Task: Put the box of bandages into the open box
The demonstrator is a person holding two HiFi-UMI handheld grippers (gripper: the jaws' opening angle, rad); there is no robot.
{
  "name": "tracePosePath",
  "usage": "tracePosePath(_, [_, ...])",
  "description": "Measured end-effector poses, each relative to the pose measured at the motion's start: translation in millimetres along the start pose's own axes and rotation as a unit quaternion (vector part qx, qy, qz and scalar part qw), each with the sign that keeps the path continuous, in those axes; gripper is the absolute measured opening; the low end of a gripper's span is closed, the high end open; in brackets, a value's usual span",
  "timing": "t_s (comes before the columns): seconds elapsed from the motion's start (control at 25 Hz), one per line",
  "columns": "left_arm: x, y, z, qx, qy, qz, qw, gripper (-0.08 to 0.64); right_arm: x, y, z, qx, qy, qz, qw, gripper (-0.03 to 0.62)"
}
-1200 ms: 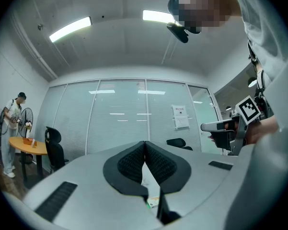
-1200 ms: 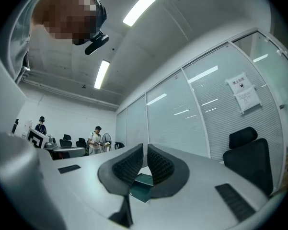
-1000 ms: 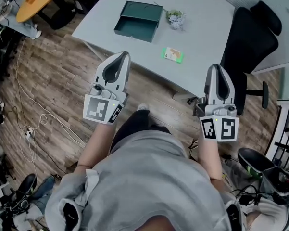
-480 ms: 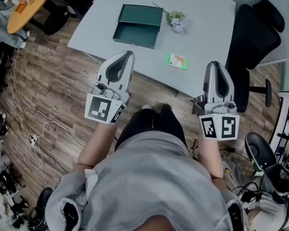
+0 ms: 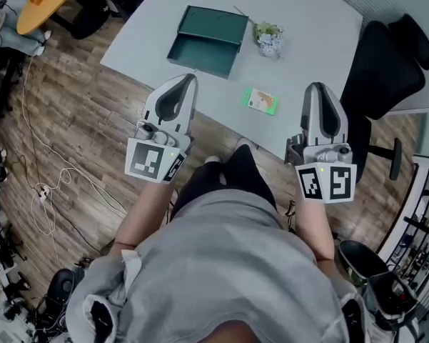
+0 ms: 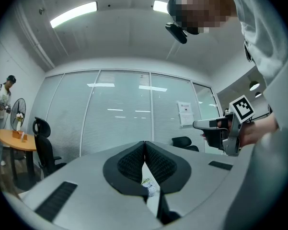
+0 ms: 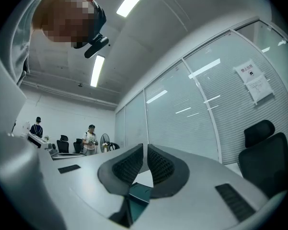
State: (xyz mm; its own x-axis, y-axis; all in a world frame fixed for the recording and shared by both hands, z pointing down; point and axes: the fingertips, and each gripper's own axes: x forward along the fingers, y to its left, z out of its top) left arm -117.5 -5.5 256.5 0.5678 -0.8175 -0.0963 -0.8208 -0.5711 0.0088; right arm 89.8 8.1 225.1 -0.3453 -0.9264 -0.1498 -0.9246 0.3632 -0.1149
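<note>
While left tool [image 5: 187, 78] and right tool [image 5: 318, 86] are pressed together, planks [image 5: 68, 106] border the table [image 5: 314, 41].

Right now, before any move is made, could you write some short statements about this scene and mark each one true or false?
1. The box of bandages lies on the table, outside the open box. True.
2. The left hand-held gripper holds the box of bandages. False: its jaws are shut on nothing.
3. The small plant stands inside the open box. False: it stands on the table beside that box.
4. The right hand-held gripper is shut and empty. True.
</note>
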Motion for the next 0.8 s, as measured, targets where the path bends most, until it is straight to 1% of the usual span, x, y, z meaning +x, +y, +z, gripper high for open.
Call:
tracePosePath(0.12, [27,-7,-2,0.003,-0.002,0.011,0.9999,0.02,15,-24,3,-0.004,-0.001,0.014,1.0,0.057])
tracePosePath(0.32, [69,-20,-12,0.007,0.0,0.024,0.9997,0.02,32,-75,0,0.006,-0.002,0.028,1.0,0.057])
tracePosePath(0.44, [92,-21,-15,0.008,-0.002,0.042,0.9991,0.02,42,-99,-2,0.01,-0.002,0.038,0.999,0.057])
tracePosePath(0.52, [104,-21,-15,0.008,-0.004,0.054,0.9985,0.02,49,-109,-6,0.018,0.002,0.047,0.999,0.057])
tracePosePath(0.6, [114,-23,-19,0.008,0.002,0.059,0.9982,0.02,56,-114,-12,0.026,0.007,0.055,0.998,0.057])
tracePosePath(0.8, [133,-26,-35,0.006,0.022,0.048,0.9986,0.02,72,-121,-24,0.035,0.017,0.06,0.997,0.057])
